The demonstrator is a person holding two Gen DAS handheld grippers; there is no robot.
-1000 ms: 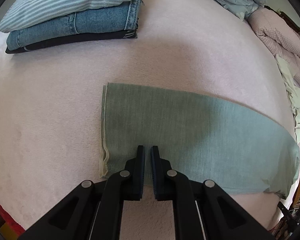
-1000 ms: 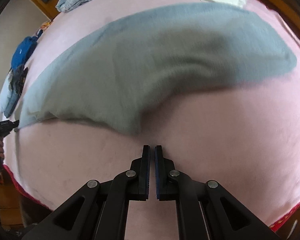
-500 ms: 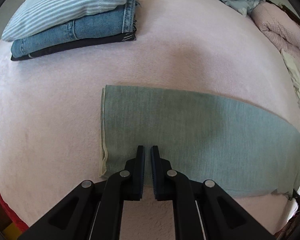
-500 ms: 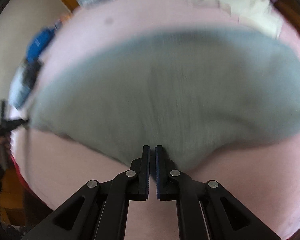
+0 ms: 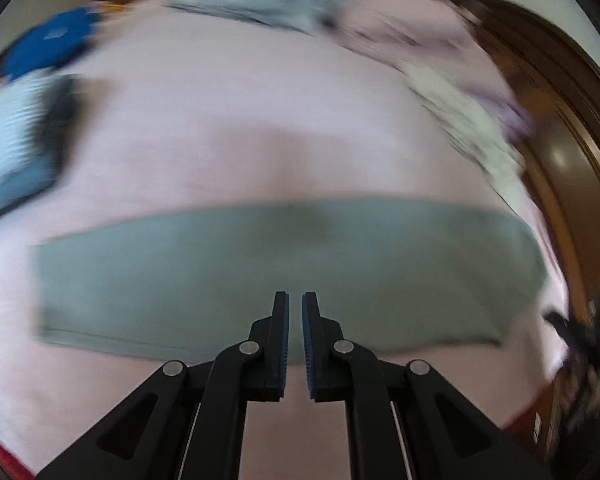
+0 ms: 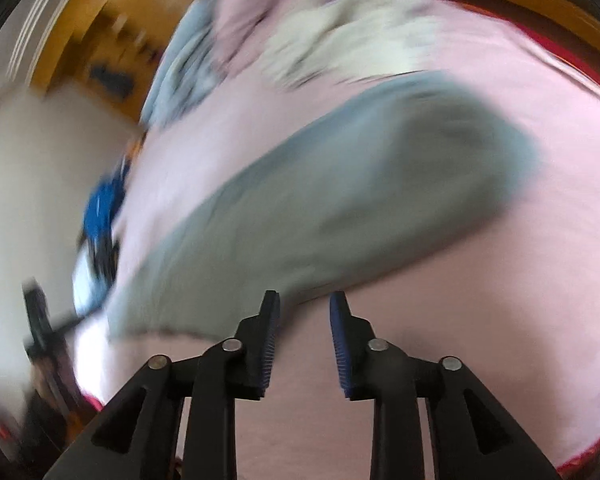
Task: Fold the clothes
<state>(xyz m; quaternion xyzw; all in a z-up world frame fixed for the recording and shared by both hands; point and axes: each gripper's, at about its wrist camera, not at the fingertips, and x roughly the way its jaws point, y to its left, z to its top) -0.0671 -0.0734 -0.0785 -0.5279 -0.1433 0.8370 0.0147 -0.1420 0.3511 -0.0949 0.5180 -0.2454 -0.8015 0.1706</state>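
A grey-green garment [image 5: 284,264] lies folded into a long flat strip across the pink bed cover [image 5: 260,128]. My left gripper [image 5: 295,300] hovers over the strip's near edge, shut with nothing in it. In the right wrist view the same garment [image 6: 360,192] runs diagonally from lower left to upper right. My right gripper [image 6: 305,300] is at the garment's near edge and its jaws are opening. The cloth edge lies just past the fingertips, and only pink cover shows between the pads. Both views are blurred by motion.
A stack of folded clothes [image 5: 16,148] sits at the far left of the bed, with a blue item [image 5: 48,46] behind it. Unfolded clothes [image 5: 472,128] are heaped along the back and right. A wooden bed frame [image 5: 560,128] borders the right side.
The left view swung right, so the strip now spans it and the folded stack sits at the left edge. The right gripper's jaws went from shut to apart, and its view rolled.
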